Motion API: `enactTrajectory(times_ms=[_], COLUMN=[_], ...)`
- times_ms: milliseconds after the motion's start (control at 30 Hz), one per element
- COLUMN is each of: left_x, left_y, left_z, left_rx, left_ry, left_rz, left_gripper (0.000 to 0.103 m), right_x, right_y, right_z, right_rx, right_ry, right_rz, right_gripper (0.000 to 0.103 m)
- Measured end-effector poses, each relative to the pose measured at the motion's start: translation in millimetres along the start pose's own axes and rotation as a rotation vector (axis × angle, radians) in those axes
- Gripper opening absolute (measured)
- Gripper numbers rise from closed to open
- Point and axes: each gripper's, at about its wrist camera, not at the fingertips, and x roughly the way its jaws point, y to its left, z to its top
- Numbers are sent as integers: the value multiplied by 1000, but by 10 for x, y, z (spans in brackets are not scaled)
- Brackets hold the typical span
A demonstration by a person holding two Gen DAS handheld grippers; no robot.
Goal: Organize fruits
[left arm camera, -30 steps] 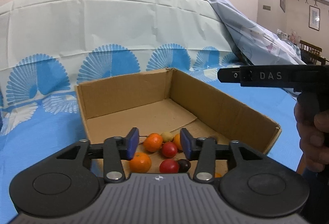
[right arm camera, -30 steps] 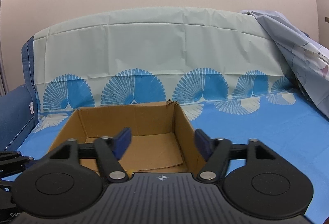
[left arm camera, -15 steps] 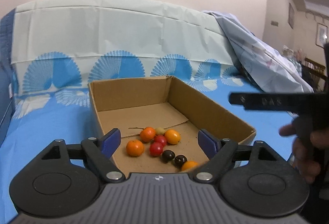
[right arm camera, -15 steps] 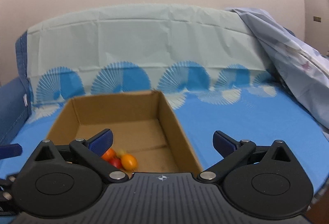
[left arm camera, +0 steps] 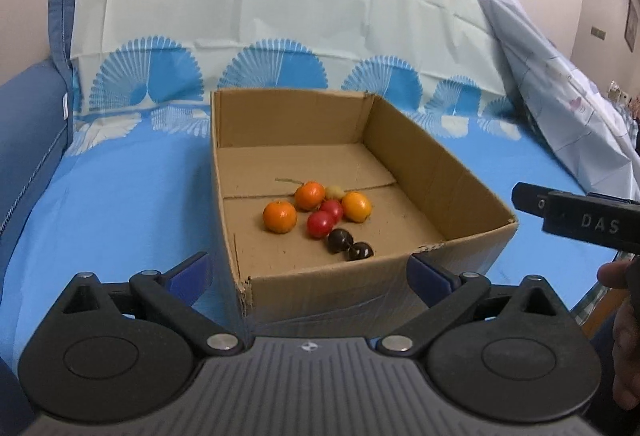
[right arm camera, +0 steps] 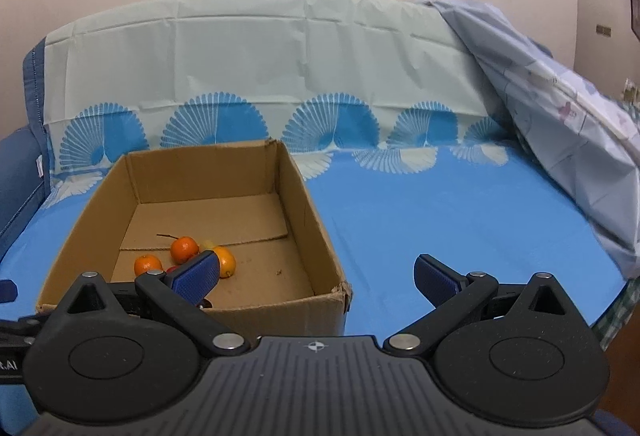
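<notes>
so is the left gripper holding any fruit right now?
No, the left gripper is wide open and empty, with the fruits lying loose in the cardboard box.

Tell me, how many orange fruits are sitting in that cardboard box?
3, all on the floor of the cardboard box: the left orange fruit, the middle orange fruit farther back, and the right orange fruit. More could hide behind the near wall.

Ahead of my fingers spreads a bright blue sheet [right arm camera: 440, 204], its far edge printed with blue-and-white fans, running up a pale backrest (creased in squares). An open cardboard box [left arm camera: 448, 172] sits directly on it, dead ahead of my left fingers and left of my right ones. A pale, faintly printed cloth [right arm camera: 560, 108] slumps onto the sheet far right.
</notes>
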Motion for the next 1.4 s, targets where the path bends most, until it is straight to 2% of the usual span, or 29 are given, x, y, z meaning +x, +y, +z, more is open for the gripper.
enactTrajectory(times_ms=[167,600,1400], left_x=[165,183,238], left_y=[38,-8,-69], left_z=[-12,3,-31], left_rx=[-20,-5,17], left_ry=[60,40,56], left_rz=[28,39,28], left_gripper=[103,103,103], right_x=[95,131,203], right_y=[35,296,344], right_z=[9,-33,-43], right_rx=[34,-56,-75], right_ry=[26,32,51], right_rz=[20,59,71], right_gripper=[102,102,102])
